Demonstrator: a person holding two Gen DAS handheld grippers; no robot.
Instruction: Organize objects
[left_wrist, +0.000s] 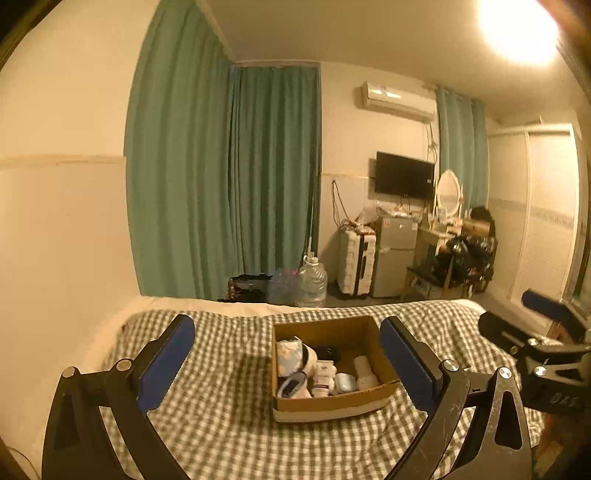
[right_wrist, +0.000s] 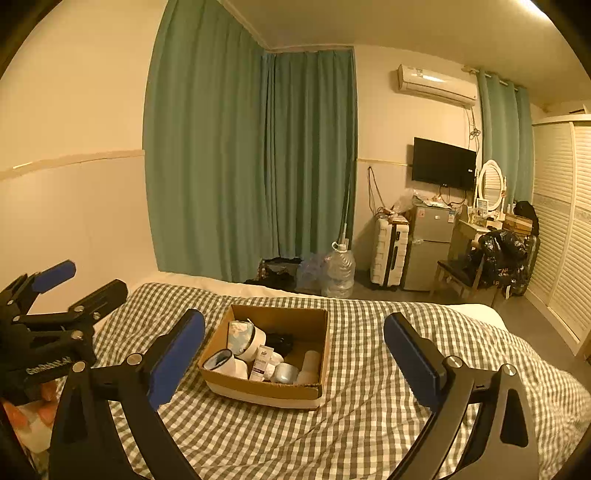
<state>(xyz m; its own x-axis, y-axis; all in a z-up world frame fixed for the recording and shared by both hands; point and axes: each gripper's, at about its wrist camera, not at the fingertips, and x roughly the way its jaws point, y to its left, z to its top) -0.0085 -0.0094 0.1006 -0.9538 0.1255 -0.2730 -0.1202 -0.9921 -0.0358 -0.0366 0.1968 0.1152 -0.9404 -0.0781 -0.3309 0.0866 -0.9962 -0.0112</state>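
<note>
While both grippers hover over the bed, the left gripper and right gripper hold their blue pads wide apart, gripping nothing. Between them, a cardboard box of small toiletries rests on the checked blanket, far from the green curtains.

A box sits on the bed ahead of me, small containers packed inside it. Beyond the bed's far edge a water jug stands on the floor, with a suitcase and fridge to its right, a television above them.
</note>
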